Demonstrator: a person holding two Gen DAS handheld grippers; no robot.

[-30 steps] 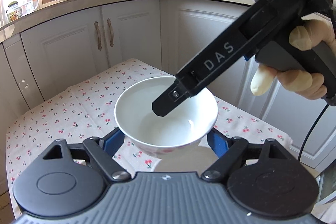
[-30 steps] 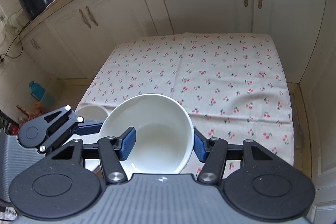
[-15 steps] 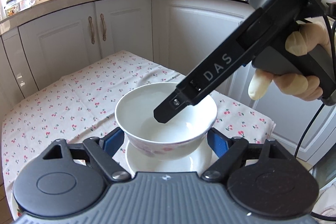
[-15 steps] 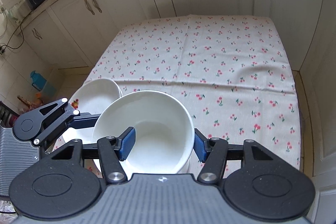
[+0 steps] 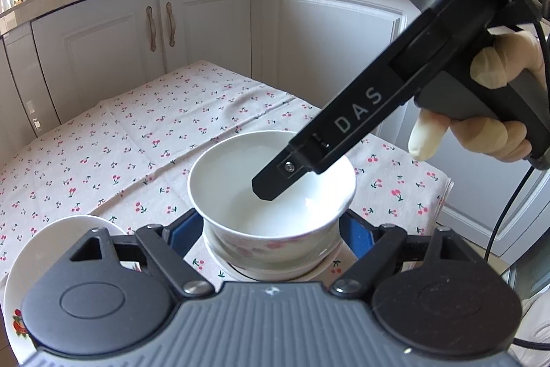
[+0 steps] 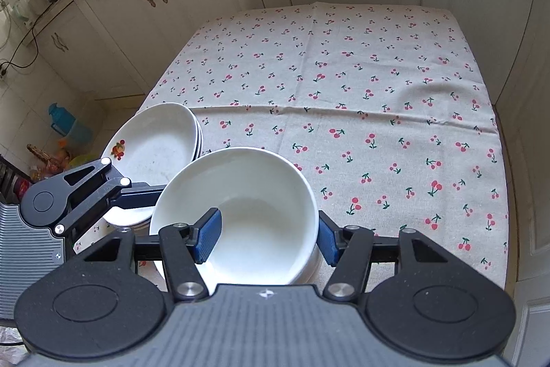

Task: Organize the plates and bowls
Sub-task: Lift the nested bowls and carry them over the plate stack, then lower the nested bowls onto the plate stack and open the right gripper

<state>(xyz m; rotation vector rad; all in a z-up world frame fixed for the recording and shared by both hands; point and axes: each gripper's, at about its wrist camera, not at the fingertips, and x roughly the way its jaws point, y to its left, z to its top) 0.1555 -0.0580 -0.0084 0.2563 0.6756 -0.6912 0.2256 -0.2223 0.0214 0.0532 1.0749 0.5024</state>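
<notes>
The table, draped in a cherry-print tablecloth (image 6: 343, 85), stretches ahead of both pairs of fingers, with white kitchen cabinets (image 5: 206, 33) beyond it; in the right wrist view a stack of shallow white plates (image 6: 154, 143) with a fruit motif lies to the left of the right fingers and just behind the left gripper's linkage, touching or nearly touching the bowl stack; in the left wrist view the rim of that plate stack shows below the left finger.

A white bowl (image 6: 240, 205) sits nested on top of other white bowls (image 5: 275, 263); the lower rims show under it, and the top bowl bears a faint pink pattern on its outer wall.

The right gripper (image 6: 263, 238) stands with its blue pads spread wide; the left pad (image 6: 206, 239) lies inside the bowl against the near-left wall, and the right pad is outside the rim on the right, so the fingers straddle the wall without pinching it; whether either pad touches the bowl is not clear.

The left gripper (image 5: 271, 229) also has its fingers spread wide, one blue pad (image 5: 184, 229) on each side of the bowl stack, low by the outer walls, apart from them on the left; from this view one black finger (image 5: 275, 181) of the right gripper reaches down into the bowl.
</notes>
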